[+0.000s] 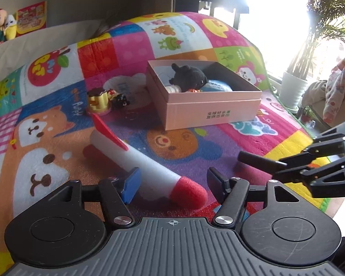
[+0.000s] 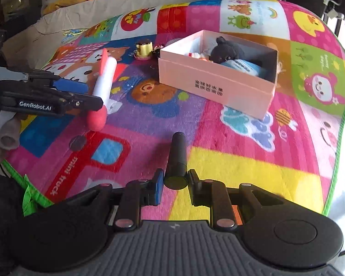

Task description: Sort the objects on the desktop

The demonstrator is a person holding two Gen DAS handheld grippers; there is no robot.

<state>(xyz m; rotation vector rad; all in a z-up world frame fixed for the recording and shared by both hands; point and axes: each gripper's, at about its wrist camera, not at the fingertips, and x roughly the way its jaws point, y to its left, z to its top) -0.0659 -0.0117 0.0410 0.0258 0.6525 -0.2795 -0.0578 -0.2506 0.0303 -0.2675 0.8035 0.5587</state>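
Left wrist view: the left gripper [image 1: 172, 181] stands released, its jaws straddling the rocket [image 1: 147, 158] without pressing it. The rocket lies on the mat [image 1: 218, 151] toward its near edge, long axis slanting away to the left, red nose [image 1: 188, 192] nearest the jaws, fins pointing at the far-left corner. The right gripper [image 2: 173, 181] is clenched on a black cylinder [image 2: 177, 158], which points at the box [image 2: 218, 80] mid-mat.

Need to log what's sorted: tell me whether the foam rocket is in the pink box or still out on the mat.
Out. The foam rocket lies flat on the mat, in front of the pink box, between the left gripper's open jaws.
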